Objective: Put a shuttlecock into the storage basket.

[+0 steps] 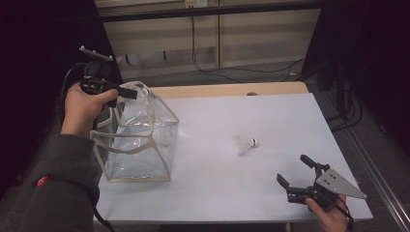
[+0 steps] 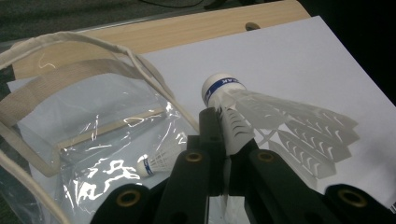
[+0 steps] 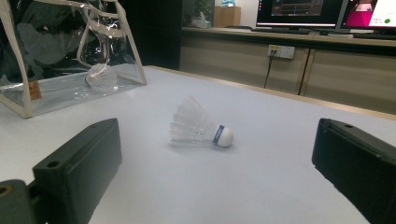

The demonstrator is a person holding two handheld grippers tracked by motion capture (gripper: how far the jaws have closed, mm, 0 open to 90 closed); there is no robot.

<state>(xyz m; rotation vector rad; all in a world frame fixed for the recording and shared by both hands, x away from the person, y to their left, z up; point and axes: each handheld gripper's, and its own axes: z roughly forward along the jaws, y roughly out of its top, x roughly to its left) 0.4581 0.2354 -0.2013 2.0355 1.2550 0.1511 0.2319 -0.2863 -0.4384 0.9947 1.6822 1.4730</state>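
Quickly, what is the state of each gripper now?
Left gripper: shut on a shuttlecock, above the clear bag.
Right gripper: open, holding nothing.

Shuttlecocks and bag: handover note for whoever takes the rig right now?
Left gripper: shut on a shuttlecock, held above the open top of the clear bag.
Right gripper: open, holding nothing, low over the table's near right corner, aimed at the loose shuttlecock.
Done: one shuttlecock in the bag, lying on its bottom.
Left: drop the held one into the bag, then pick up the loose shuttlecock on the table and probably bag it too.
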